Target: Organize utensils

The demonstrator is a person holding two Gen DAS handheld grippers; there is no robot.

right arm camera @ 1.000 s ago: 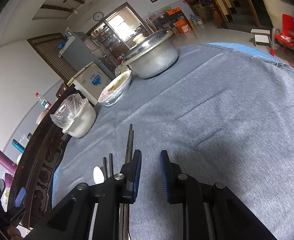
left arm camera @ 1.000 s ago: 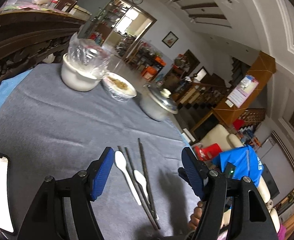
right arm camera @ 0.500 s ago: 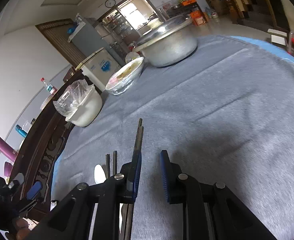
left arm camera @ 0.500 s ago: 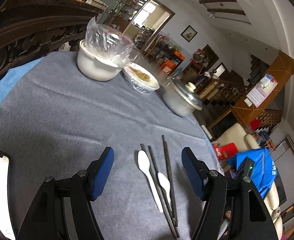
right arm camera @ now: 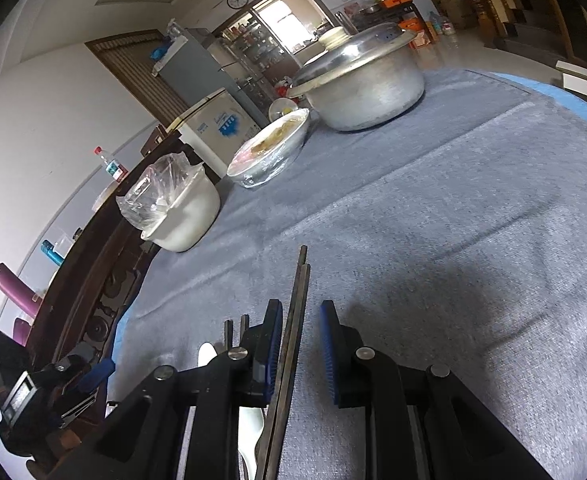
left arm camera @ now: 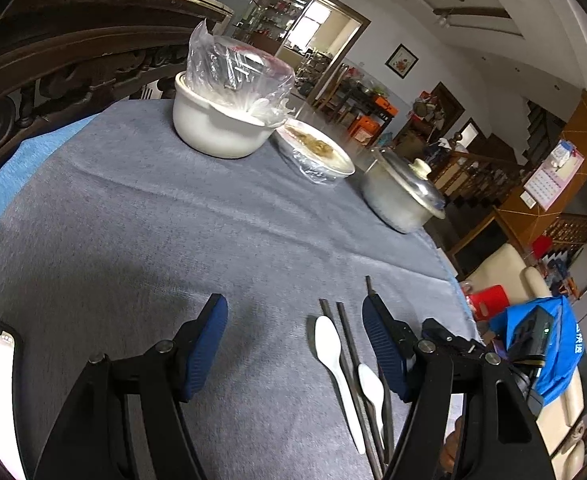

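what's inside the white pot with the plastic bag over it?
Not readable. The white pot is capped by a crinkled clear plastic bag; through it only pale glare and folds show. Its contents are hidden by the bag and rim in both views.

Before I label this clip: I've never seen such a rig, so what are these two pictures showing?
A person holds a two-finger gripper in each hand; each carries a camera looking along its blue-padded fingers. One picture is from the left gripper, open over the grey tablecloth; the other is from the right gripper. On the cloth lie two white spoons and dark chopsticks. Further back stand a bagged white bowl, a wrapped bowl and a lidded metal pot. One chopstick pair lies between the right jaws, which look narrowly open, not clamped. Nothing is held.
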